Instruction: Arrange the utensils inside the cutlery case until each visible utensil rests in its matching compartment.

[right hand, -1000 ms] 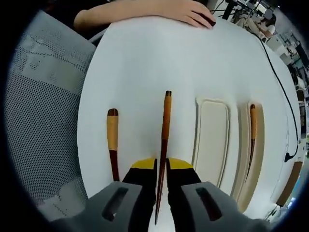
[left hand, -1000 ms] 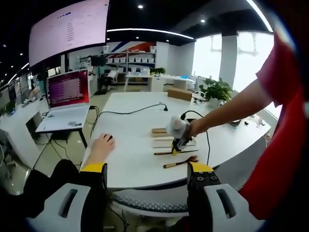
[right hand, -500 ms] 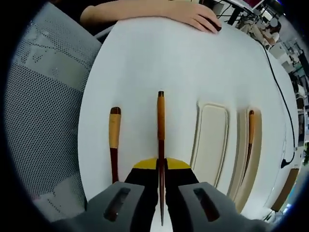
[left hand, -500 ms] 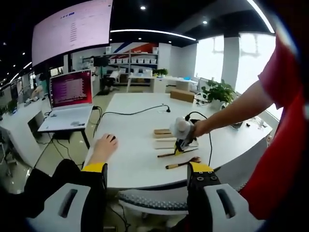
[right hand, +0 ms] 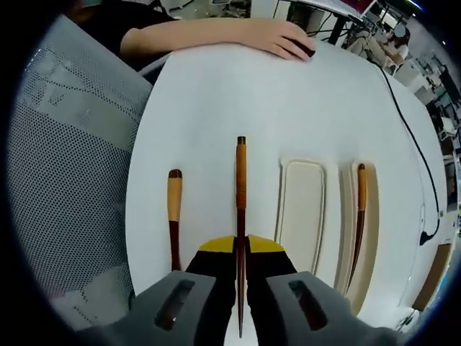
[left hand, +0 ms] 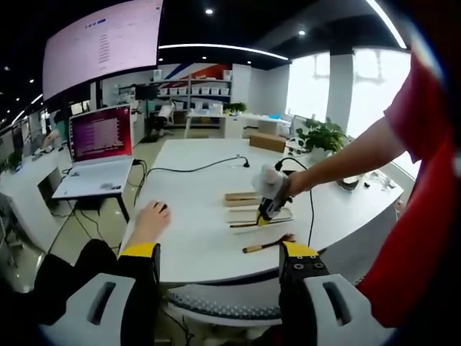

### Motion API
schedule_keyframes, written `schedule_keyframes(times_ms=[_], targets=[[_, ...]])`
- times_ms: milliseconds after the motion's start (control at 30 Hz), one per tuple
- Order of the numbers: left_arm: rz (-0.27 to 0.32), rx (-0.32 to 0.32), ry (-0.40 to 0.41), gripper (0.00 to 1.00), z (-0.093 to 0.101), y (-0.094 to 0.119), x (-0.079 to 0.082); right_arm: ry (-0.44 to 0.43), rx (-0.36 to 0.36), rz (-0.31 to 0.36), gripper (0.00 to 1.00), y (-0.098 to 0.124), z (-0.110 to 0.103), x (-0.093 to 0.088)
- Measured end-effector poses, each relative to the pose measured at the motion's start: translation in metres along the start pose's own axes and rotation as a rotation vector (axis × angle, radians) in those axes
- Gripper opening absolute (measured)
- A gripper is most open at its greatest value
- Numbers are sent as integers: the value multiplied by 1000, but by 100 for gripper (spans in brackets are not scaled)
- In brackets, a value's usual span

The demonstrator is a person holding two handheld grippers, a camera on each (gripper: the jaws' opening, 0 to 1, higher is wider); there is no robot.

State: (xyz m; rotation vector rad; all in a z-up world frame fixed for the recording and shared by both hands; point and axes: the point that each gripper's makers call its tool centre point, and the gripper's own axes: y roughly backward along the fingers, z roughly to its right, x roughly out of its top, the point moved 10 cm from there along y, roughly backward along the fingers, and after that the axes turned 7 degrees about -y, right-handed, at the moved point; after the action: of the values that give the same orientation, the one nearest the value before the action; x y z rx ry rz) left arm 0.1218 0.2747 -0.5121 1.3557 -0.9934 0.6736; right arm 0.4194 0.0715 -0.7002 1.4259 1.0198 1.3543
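Note:
My right gripper (right hand: 240,245) is shut on a long dark brown wooden utensil (right hand: 240,187), which points away from me over the white table (right hand: 238,94). To its left lies a utensil with a pale handle (right hand: 173,209). To the right is the cream cutlery case (right hand: 328,216), with one bare compartment (right hand: 302,213) and a thin brown utensil (right hand: 359,216) in the slot beyond. In the left gripper view, the right gripper (left hand: 266,207) hangs over the case (left hand: 245,214), with the pale-handled utensil (left hand: 266,244) nearer. My left gripper (left hand: 220,263) is open and holds nothing, well short of the table.
A person's hand (right hand: 277,32) rests on the far part of the table, also seen as a hand (left hand: 151,216) at the table's left edge. A mesh chair (right hand: 65,144) stands beside the table. A black cable (right hand: 407,108) crosses it. A laptop (left hand: 101,144) and a plant (left hand: 324,133) stand farther off.
My right gripper closed on the long brown utensil, straightened it and raised it slightly above the table. The left gripper has stayed open and still.

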Motion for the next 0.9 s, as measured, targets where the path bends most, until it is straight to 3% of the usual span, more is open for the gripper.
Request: schedule_keyframes(times_ms=[333,433,900], targets=[[-7,6,7,68,-2,0,-2,18,46,31,1,9,17,0],[-5,1,3,68,-1,-2,-1,-30,64,53,1,14,25,0],[-7,-7,-1,68,-1,-3,0,24,47,35,1,38,39,-3]])
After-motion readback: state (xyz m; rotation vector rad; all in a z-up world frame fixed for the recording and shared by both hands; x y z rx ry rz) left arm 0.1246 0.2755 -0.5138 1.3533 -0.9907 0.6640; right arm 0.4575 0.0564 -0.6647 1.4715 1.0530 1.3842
